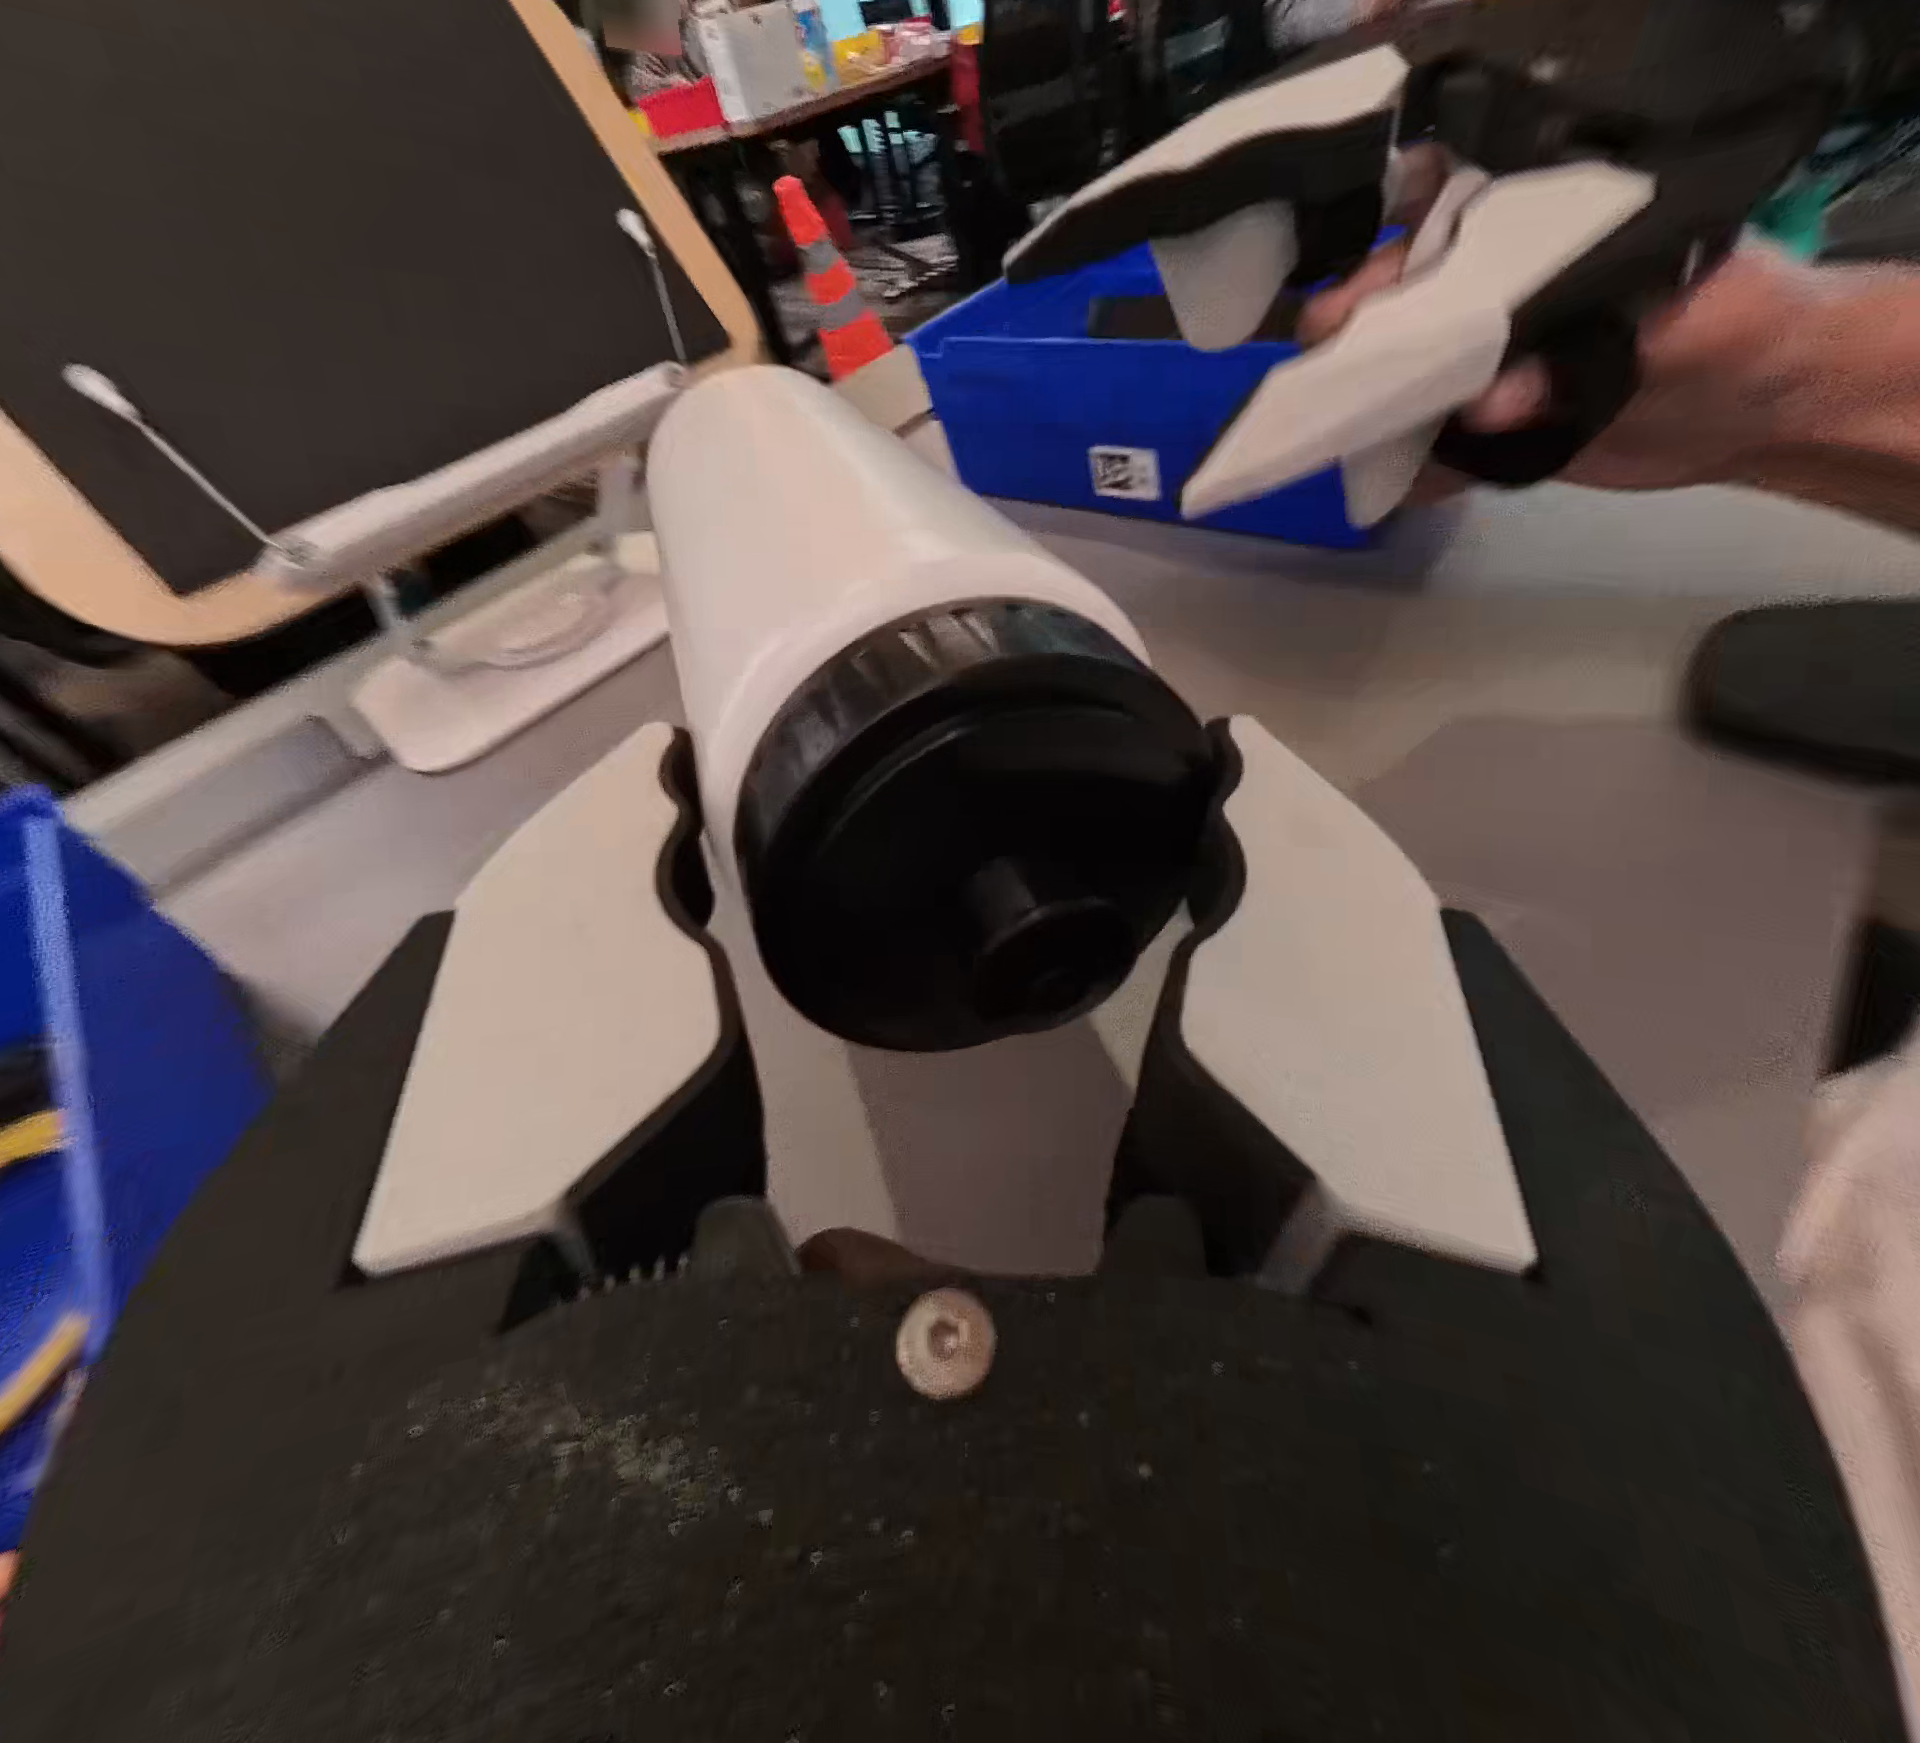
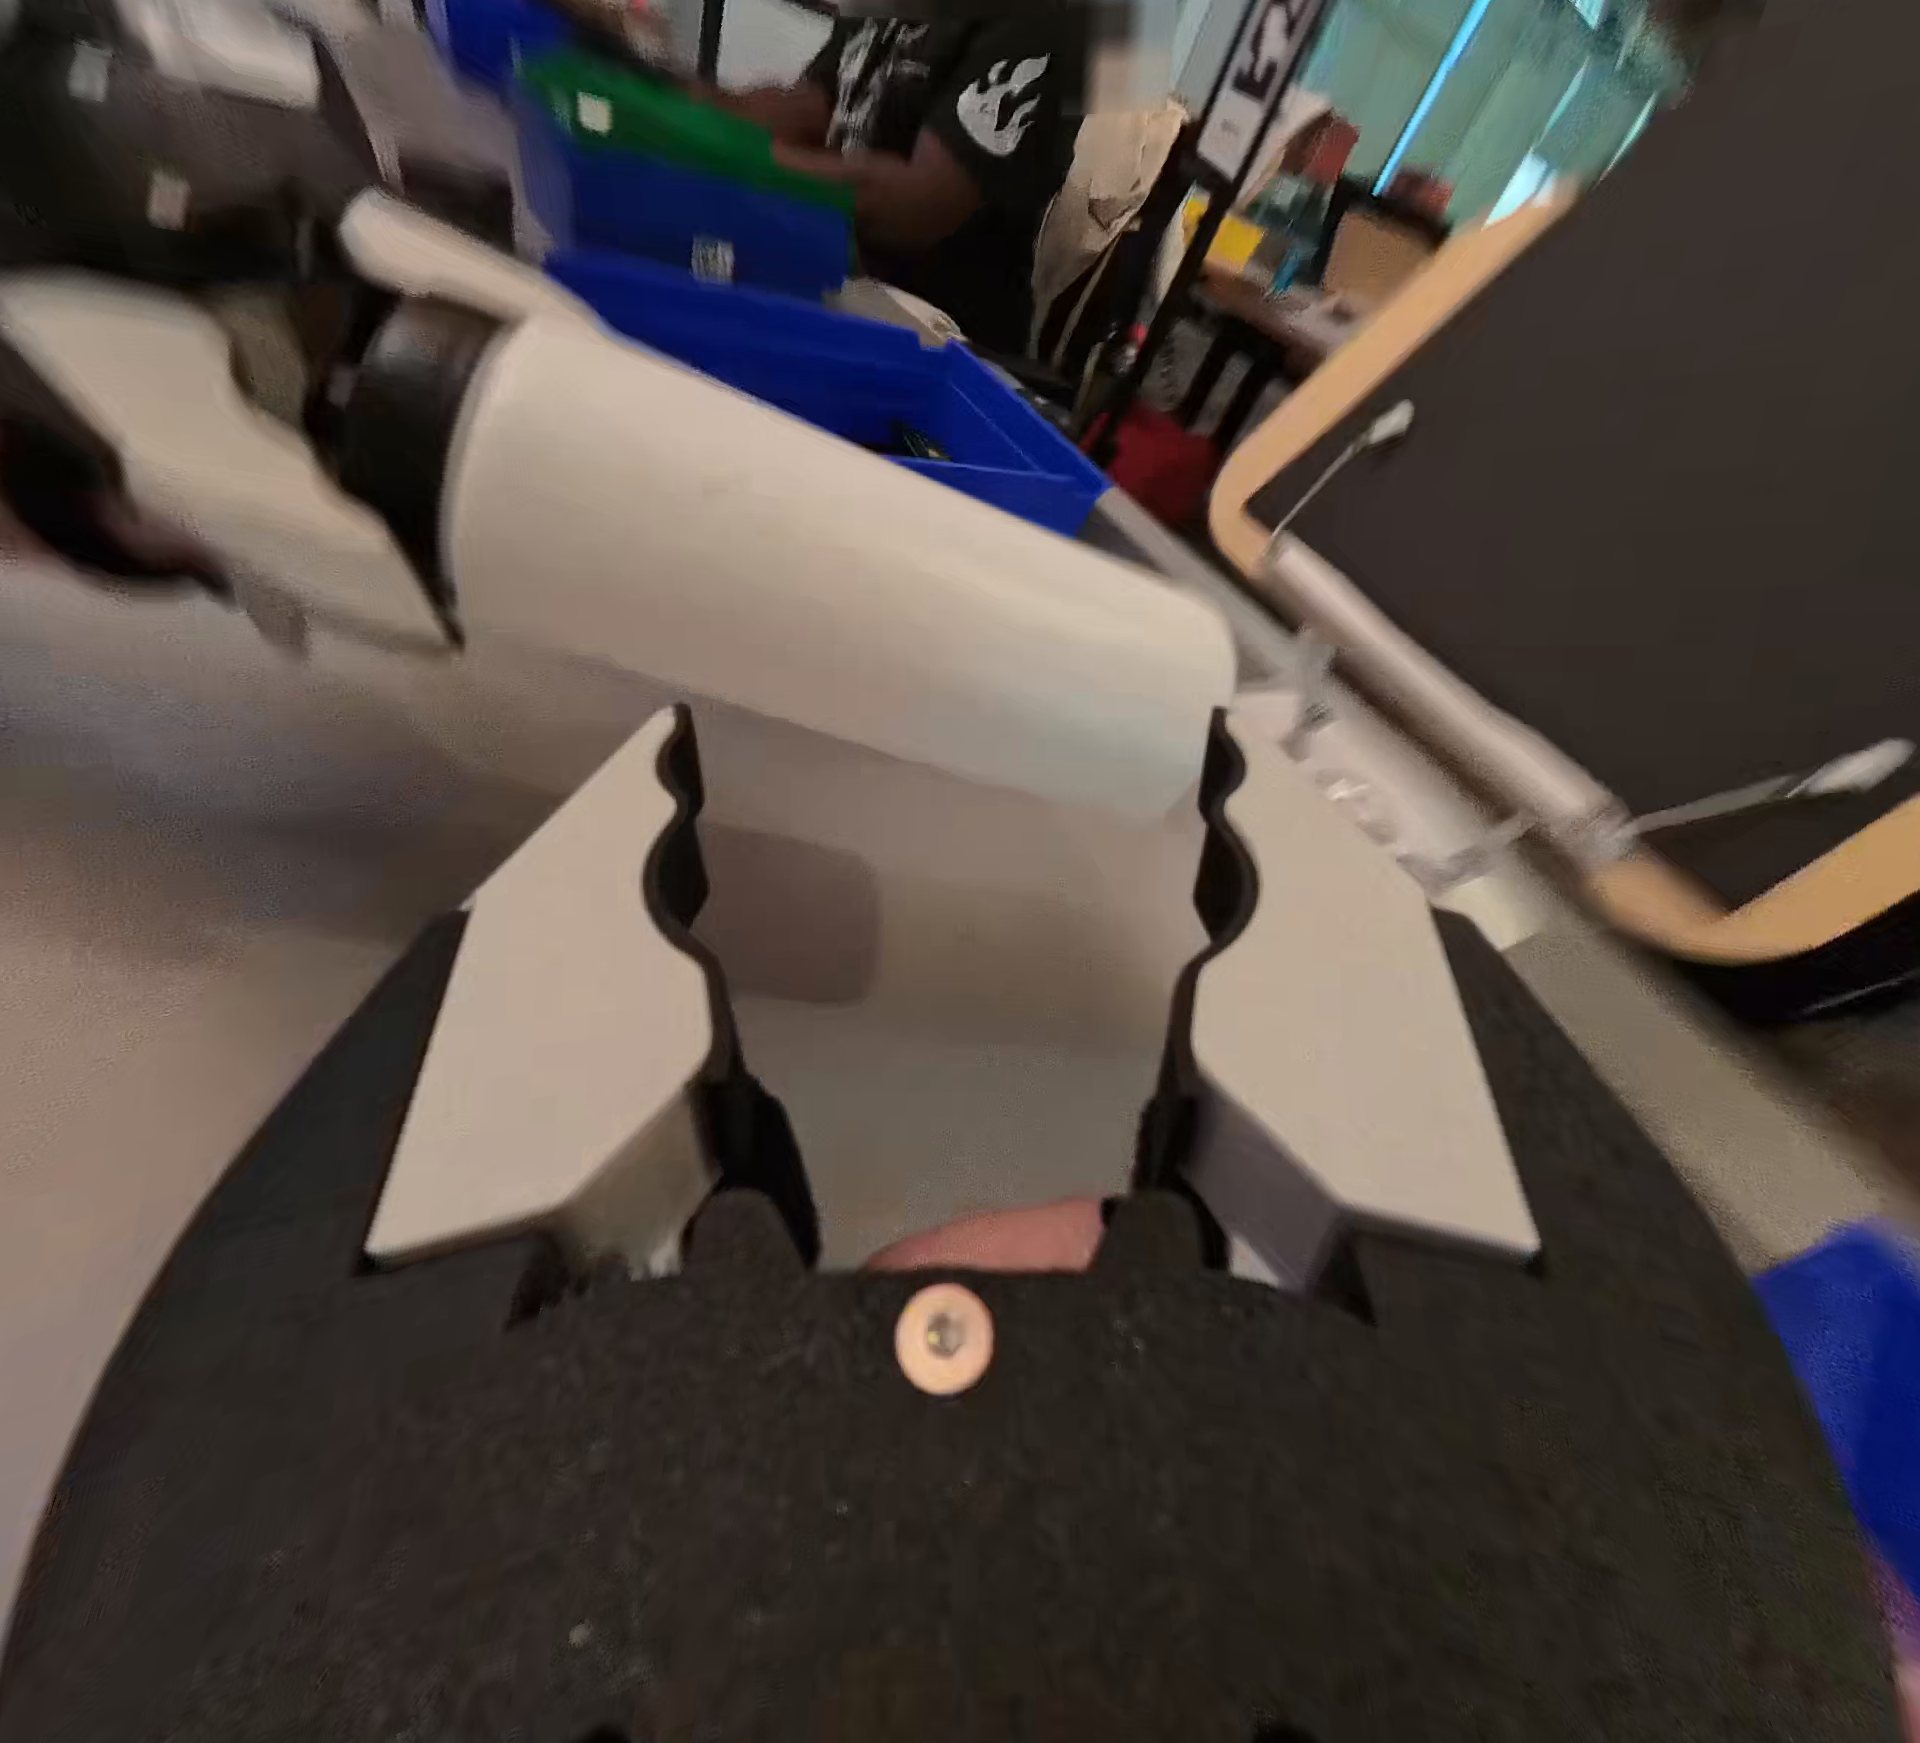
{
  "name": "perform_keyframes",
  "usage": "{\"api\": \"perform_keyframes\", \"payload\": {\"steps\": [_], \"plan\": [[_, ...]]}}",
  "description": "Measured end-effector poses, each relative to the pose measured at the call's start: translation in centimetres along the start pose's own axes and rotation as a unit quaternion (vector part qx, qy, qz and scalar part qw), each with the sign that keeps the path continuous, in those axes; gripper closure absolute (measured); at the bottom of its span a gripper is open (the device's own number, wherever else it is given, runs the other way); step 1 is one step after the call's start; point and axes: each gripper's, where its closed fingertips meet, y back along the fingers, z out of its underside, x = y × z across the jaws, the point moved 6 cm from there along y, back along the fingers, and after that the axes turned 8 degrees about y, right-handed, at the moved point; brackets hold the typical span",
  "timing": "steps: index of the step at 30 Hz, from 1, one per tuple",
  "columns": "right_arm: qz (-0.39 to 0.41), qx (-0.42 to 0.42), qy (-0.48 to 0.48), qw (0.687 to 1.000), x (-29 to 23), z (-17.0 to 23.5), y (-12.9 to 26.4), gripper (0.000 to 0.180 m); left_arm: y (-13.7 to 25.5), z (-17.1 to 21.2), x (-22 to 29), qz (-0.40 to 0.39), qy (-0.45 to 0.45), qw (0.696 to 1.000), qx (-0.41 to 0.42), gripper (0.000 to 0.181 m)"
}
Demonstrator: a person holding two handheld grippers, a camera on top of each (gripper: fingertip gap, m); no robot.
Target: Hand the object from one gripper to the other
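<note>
White bottle (image 1: 831,571) w/ black screw cap (image 1: 966,852): clamped at cap end by left gripper (image 1: 956,820), lying horizontal above grey worktop (image 1: 1455,654). Right gripper (image 2: 951,820) spread wide, empty, fingers near bottle base; contact unclear (blur). Blue bin (image 1: 1060,426) behind.

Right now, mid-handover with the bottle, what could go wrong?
1. The left gripper clamps the white bottle only at its black cap; the long body sticks out unsupported, so a nudge could pivot it loose.
2. The right gripper is open with the bottle's far end near its fingers, not clearly between them. Releasing now would probably drop it on the table.
3. Both views are motion-blurred; a fast approach could knock the bottle.
</note>
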Motion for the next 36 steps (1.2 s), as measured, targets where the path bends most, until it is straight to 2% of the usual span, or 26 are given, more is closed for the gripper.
{"api": "perform_keyframes", "payload": {"steps": [2, 4, 6, 11, 13, 18, 21, 23, 25, 27, 30, 33, 36], "plan": [[0.025, -0.033, 0.169, 0.985, -1.7, -0.8, -0.4, 0.084, 0.2, -0.3, -0.1, 0.036, 0.057, 0.998, 0.006, 0.09], [0.024, -0.064, 0.31, 0.948, -3.6, -0.8, -1.3, 0.085, 0.4, -0.5, -0.1, 0.066, 0.1, 0.993, 0.012, 0.09], [0.007, -0.093, 0.376, 0.922, -4.7, -0.3, -2.5, 0.084, 0.4, -0.6, 0.2, 0.089, 0.129, 0.988, 0.015, 0.09], [0.015, -0.085, 0.441, 0.893, -5.2, -1.3, -4.9, 0.085, -0.1, -0.4, 1.5, 0.105, 0.121, 0.987, 0.0, 0.09], [0.021, -0.092, 0.482, 0.871, -5.8, -1.1, -5.6, 0.098, -0.2, -0.3, 1.3, 0.08, 0.116, 0.99, -0.001, 0.09], [0.015, -0.115, 0.474, 0.873, -5.9, -0.2, -6.7, 0.099, -0.4, 0.5, 0.7, 0.051, 0.133, 0.99, -0.016, 0.091], [0.041, -0.13, 0.489, 0.861, -4.1, -0.1, -6.6, 0.099, 0.5, 0.3, 0.1, 0.032, 0.136, 0.99, 0.007, 0.098], [0.05, -0.138, 0.468, 0.872, -1.5, -0.4, -6.1, 0.099, 1.9, 0.2, -0.8, 0.008, 0.13, 0.991, 0.023, 0.093], [0.065, -0.145, 0.42, 0.894, 2.4, -1.7, -4.9, 0.099, 3.3, 0.7, -2.1, -0.029, 0.099, 0.994, 0.027, 0.099], [0.089, -0.151, 0.34, 0.924, 7.0, -3.9, -2.9, 0.099, 4.0, 1.0, -3.6, -0.067, 0.076, 0.994, 0.03, 0.106], [0.137, -0.168, 0.18, 0.959, 14.3, -6.9, 1.0, 0.099, 4.2, 1.2, -4.9, -0.071, 0.107, 0.991, 0.032, 0.112], [0.179, -0.211, 0.025, 0.961, 20.3, -7.1, 5.4, 0.099, 3.6, 2.4, -5.6, -0.058, 0.152, 0.987, 0.015, 0.115], [0.169, -0.234, -0.188, 0.939, 23.9, -4.1, 8.7, 0.099, 3.0, 3.7, -5.9, -0.05, 0.184, 0.982, -0.01, 0.119]]}}
